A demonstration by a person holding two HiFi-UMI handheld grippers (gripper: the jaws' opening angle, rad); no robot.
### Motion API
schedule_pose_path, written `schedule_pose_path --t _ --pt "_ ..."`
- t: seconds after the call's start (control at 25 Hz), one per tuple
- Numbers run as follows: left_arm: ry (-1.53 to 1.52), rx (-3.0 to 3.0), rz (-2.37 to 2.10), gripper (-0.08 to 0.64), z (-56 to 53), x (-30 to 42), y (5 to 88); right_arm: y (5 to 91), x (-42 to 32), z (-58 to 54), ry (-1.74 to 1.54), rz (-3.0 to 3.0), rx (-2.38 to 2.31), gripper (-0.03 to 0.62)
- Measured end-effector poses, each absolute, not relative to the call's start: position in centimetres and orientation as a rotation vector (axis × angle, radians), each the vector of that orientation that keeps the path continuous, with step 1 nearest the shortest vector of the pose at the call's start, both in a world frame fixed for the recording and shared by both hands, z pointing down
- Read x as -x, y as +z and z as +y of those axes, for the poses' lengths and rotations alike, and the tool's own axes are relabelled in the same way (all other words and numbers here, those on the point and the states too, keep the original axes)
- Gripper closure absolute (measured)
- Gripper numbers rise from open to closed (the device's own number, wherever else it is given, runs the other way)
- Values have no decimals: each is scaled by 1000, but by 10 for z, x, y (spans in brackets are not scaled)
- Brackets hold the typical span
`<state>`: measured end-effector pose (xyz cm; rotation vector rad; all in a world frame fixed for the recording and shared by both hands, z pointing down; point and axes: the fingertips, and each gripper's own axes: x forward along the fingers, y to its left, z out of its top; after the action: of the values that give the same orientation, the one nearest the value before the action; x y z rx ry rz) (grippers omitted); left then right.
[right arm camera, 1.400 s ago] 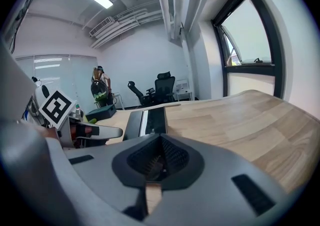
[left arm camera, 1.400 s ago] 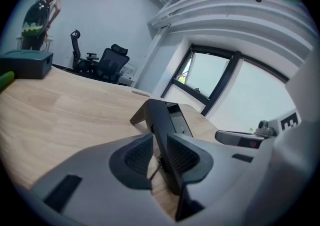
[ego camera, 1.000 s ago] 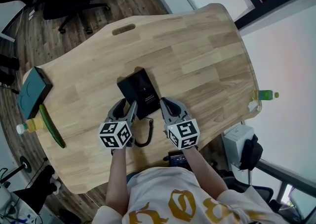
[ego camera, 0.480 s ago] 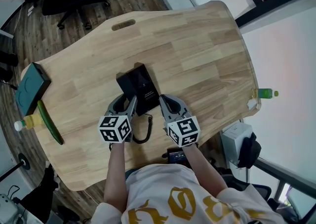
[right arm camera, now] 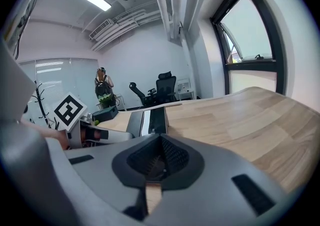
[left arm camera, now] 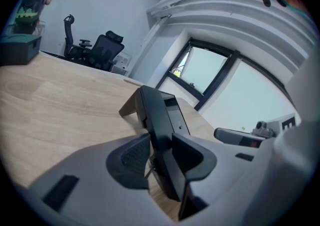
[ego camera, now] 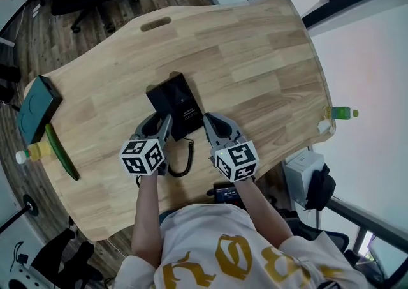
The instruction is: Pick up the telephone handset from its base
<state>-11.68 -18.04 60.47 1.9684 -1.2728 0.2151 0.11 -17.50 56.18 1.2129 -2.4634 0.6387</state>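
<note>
Hidden, head view: near end of telephone handset covered by left gripper. Black on black against base, so outline hard to trace there.
Hidden, cord: coiled cord visible between the two grippers, one end lost under left gripper's marker cube.
Cut off: near edge of tabletop blocked by person's torso; hands mostly under the cubes.
Handset, place: down on the base, along its left side, on the tabletop's near half, not lifted.
Handset vs left gripper: runs lengthwise away between the jaws, near end between the pads, far end well beyond the tips.
Left gripper: narrowed, jaws just been closing. Remaining span filled by the handset, a pad against each side as far as left gripper view shows.
Handset vs right gripper: ahead and left of right gripper, apart from it, base's right half in between.
Right gripper: jaws brought together, pads meeting, nothing between. Tips just beside base's near right corner; contact with it not discernible.
</note>
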Motion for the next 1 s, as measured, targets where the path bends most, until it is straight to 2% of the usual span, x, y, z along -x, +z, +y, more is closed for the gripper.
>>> schedule_pose_path --t 1.0 --pt "-18 -1933 -1211 479 -174 114 586 546 0 -171 623 -2536 -1189 586"
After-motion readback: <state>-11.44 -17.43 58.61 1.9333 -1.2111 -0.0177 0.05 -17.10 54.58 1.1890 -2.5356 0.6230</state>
